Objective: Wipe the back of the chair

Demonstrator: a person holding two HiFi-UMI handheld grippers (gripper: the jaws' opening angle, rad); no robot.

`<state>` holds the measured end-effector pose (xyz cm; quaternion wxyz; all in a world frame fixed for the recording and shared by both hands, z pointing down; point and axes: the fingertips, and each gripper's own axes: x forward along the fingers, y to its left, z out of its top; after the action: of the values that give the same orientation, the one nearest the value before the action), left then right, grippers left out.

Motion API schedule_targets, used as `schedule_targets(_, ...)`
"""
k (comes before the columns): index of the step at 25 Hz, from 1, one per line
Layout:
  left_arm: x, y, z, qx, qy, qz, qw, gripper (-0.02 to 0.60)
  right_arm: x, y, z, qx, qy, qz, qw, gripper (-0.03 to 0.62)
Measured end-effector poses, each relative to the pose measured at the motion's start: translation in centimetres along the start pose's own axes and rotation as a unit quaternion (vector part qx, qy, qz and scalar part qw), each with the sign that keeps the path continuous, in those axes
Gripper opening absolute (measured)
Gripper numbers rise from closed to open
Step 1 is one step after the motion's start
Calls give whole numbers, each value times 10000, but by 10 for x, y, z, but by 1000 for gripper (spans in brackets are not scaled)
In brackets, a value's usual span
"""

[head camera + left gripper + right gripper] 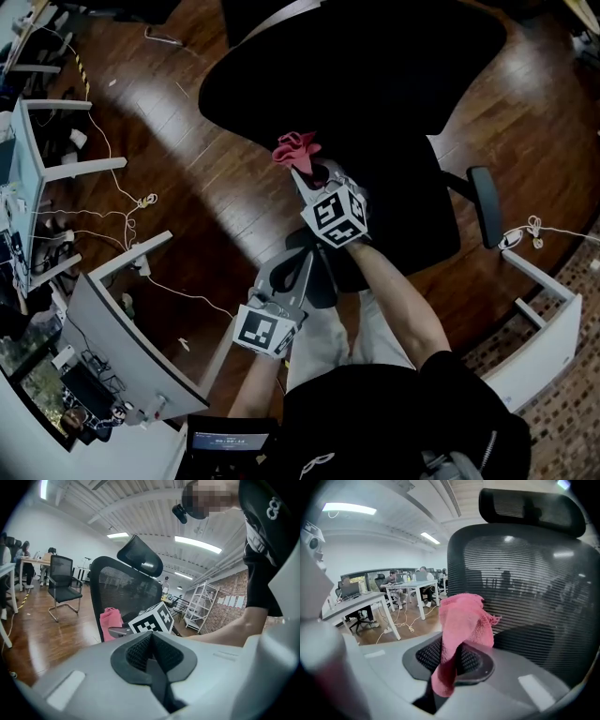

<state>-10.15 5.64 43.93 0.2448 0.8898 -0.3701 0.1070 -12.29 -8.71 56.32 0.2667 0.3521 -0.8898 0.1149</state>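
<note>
1. Right hand-held gripper (pixel 452 660): jaws clamped on the pink cloth (pixel 464 620). The cloth stands up out of the jaws in a loose bunch, with a short tail hanging below them.

2. Left hand-held gripper (pixel 152 653): jaws together, nothing between them. In the head view it sits lower and closer to my body than the right one, so the right is the nearer tool to the work.

3. Chair back (pixel 534 588): black mesh panel, long axis upright, headrest (pixel 529 508) on top. It lies directly ahead of the right jaws, just beyond the cloth. I cannot tell whether the cloth is touching the mesh.

4. Judgement: wiping requires pushing the right hand-held gripper forward until the cloth presses on the mesh, then stroking along the upright axis. The chair (pixel 375 75) stands on the wooden floor (pixel 187 169).
</note>
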Motion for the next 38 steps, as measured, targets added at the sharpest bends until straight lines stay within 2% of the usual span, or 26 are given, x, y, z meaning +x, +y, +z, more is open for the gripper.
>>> schedule_targets(4, -5, 1, -8, -25, 12, 36, 10000, -12, 7, 4, -8, 8, -92, -11, 10000, 51)
schedule_targets(7, -6, -3, -14, -14, 46, 29, 10000, -12, 3, -13, -15, 69, -159, -174, 9997, 51)
schedule_targets(17, 9, -28, -24, 64, 106, -91, 9999, -12, -51, -131, -62, 280, -200, -1041, 9940, 51)
schedule_targets(26, 28, -48, -27, 156, 241, -51, 9996, -12, -109, -236, -119, 609, 36, -1772, 9823, 51)
schedule_targets(32, 39, -58, -32, 162, 299, 3, 9994, -12, -136, -280, -150, 841, 138, -2145, 9730, 51)
schedule_targets(36, 46, -68, -33, 148, 303, 1, 9994, -12, -154, -307, -173, 1117, 222, -2533, 9607, 51)
schedule_targets(38, 48, -72, -34, 140, 302, 3, 9994, -12, -158, -313, -181, 1227, 270, -2595, 9576, 51)
